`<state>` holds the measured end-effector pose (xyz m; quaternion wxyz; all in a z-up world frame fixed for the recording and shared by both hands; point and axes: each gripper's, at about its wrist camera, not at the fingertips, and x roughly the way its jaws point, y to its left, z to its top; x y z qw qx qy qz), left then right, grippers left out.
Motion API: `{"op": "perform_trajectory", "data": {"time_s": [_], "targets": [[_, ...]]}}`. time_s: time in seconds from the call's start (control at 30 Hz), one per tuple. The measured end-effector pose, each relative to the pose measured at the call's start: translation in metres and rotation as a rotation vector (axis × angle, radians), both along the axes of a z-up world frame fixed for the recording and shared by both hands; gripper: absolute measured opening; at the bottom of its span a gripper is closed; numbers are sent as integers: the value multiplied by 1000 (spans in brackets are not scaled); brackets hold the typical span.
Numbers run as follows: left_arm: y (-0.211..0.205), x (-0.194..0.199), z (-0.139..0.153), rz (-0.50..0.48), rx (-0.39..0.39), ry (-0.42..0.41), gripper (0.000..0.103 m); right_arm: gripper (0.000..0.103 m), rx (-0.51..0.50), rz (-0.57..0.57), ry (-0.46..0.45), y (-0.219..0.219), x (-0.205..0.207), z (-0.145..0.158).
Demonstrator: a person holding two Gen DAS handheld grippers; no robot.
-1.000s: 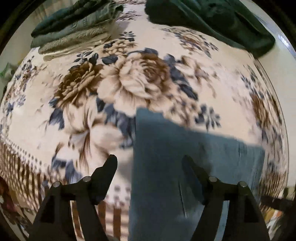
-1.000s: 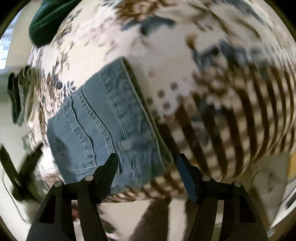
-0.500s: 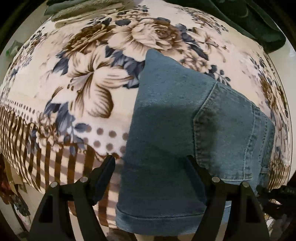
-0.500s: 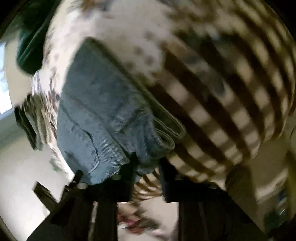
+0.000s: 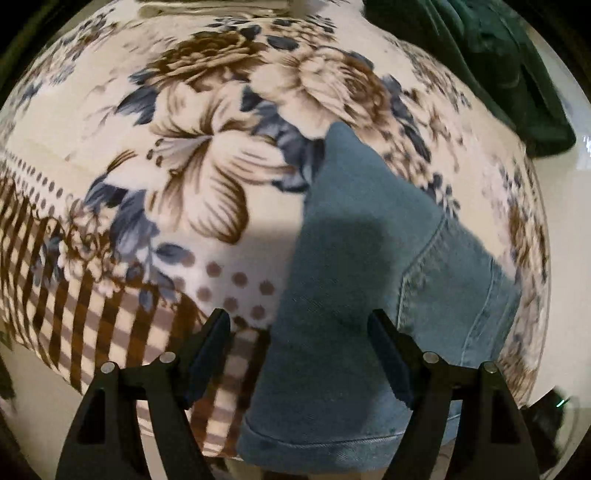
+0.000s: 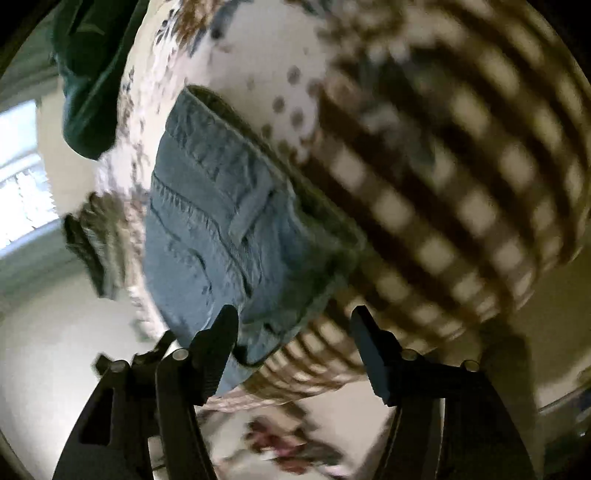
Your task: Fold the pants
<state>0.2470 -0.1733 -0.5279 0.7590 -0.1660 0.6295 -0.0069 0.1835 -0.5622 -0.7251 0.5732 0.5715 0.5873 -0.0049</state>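
Observation:
The pants are blue jeans (image 5: 354,288), folded and lying on a floral blanket (image 5: 207,177) near its front edge, the hem end hanging slightly over. My left gripper (image 5: 299,332) is open and empty, just above the hem end. In the right wrist view the waistband end of the jeans (image 6: 221,236) lies at the blanket's striped border. My right gripper (image 6: 293,328) is open and empty, its fingers straddling the corner of the waistband without holding it.
A dark green garment (image 5: 517,74) lies at the back right of the blanket and also shows in the right wrist view (image 6: 92,74). Folded clothes (image 5: 214,7) are stacked at the back. The blanket's brown checked border (image 6: 443,184) drops off at the front edge.
My right gripper was shut on the waistband corner half a second ago and has now opened and let go. My left gripper stayed open and drew back slightly towards the hem.

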Motion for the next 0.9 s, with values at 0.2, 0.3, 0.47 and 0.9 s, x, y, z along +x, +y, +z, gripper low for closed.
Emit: {"op": "perform_trajectory", "data": {"time_s": [0.2, 0.3, 0.47, 0.9], "targets": [[12, 10, -33, 34, -192, 61, 76, 73, 130, -27, -87, 38, 13, -37], [11, 14, -41, 39, -233, 71, 76, 80, 124, -33, -123, 54, 30, -45], [14, 17, -43, 34, -269, 69, 76, 80, 128, -31, -248, 62, 42, -22], [7, 14, -42, -29, -411, -17, 29, 41, -19, -4, -283, 79, 59, -11]]}}
